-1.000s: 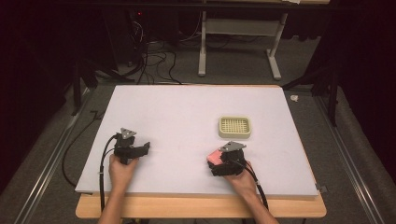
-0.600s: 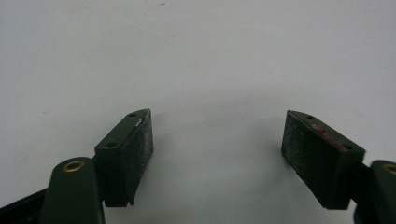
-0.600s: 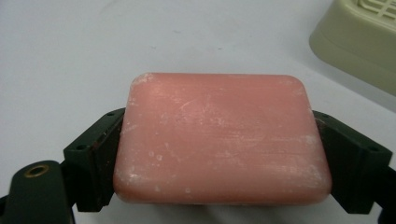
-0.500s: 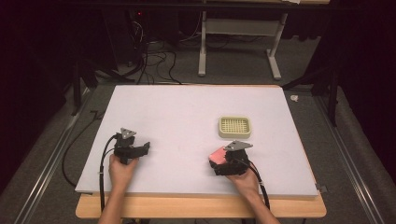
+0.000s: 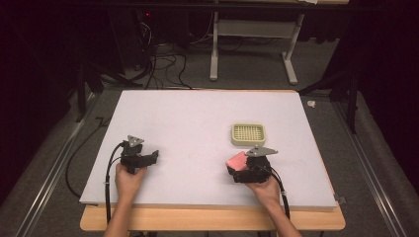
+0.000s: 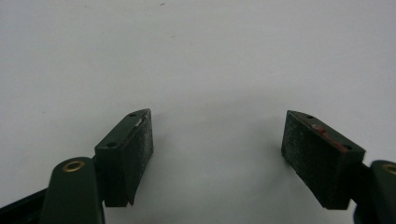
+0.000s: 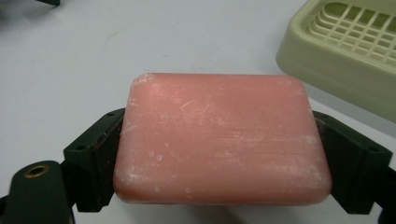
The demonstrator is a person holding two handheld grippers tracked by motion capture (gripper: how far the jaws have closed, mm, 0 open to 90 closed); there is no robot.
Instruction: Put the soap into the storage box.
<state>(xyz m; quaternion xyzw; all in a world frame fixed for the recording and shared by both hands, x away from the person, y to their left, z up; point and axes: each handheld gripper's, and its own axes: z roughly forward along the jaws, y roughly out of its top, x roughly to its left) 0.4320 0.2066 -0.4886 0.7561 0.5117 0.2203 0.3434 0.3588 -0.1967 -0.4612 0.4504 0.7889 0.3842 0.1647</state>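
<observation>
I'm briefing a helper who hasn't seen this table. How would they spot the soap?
On the white table, look near the front right. Just short of the pale green slotted soap dish, the right gripper grips a pink bar of soap, the one pink thing there.

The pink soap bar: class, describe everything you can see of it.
The pink soap bar is a rounded rectangular block, matte, with whitish scuffs and specks on its broad top face. It lies flat between the black jaws of the right gripper, which press on its two short ends. It sits near the table's front right, just short of the pale green slatted soap dish, not touching it.
</observation>
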